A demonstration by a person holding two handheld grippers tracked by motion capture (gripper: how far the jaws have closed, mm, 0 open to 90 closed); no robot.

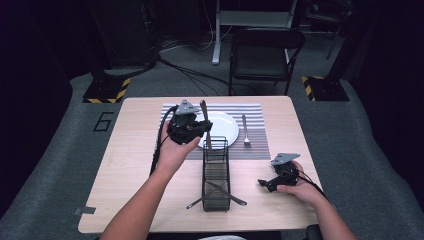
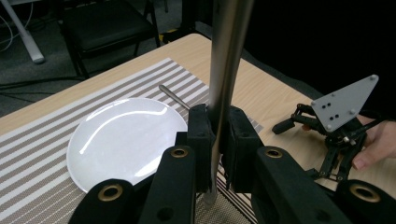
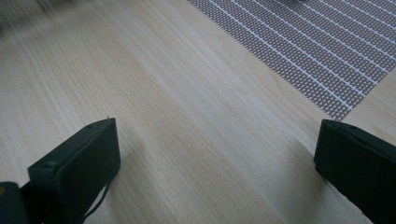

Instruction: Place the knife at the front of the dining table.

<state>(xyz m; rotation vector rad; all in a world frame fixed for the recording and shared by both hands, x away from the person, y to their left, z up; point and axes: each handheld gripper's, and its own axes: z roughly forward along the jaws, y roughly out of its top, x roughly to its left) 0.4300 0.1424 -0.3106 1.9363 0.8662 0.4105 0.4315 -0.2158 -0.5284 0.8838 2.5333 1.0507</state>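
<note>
The wooden surface (image 1: 130,165) carries a striped placemat (image 1: 260,112) at its far side. On this placemat lies a round white plate (image 1: 226,125), and a fork (image 1: 245,131) lies just beside the plate on the right, also on the placemat. In front of the placemat stands a long black wire basket (image 1: 216,172), with its far end touching the placemat edge. A knife (image 1: 227,194) and another thin utensil (image 1: 196,203) lie crossed in the near part of the basket, and their ends stick out over its sides.

The left claw (image 2: 217,140) is held above the surface, near the plate and over the far end of the basket. Its jaws are narrow and they grip a long metal utensil (image 2: 226,65), which stands almost upright; I cannot tell which kind of utensil it is. The right claw (image 1: 267,184) rests low over the bare wood at the right of the basket, and its jaws are wide apart with nothing between them.
</note>
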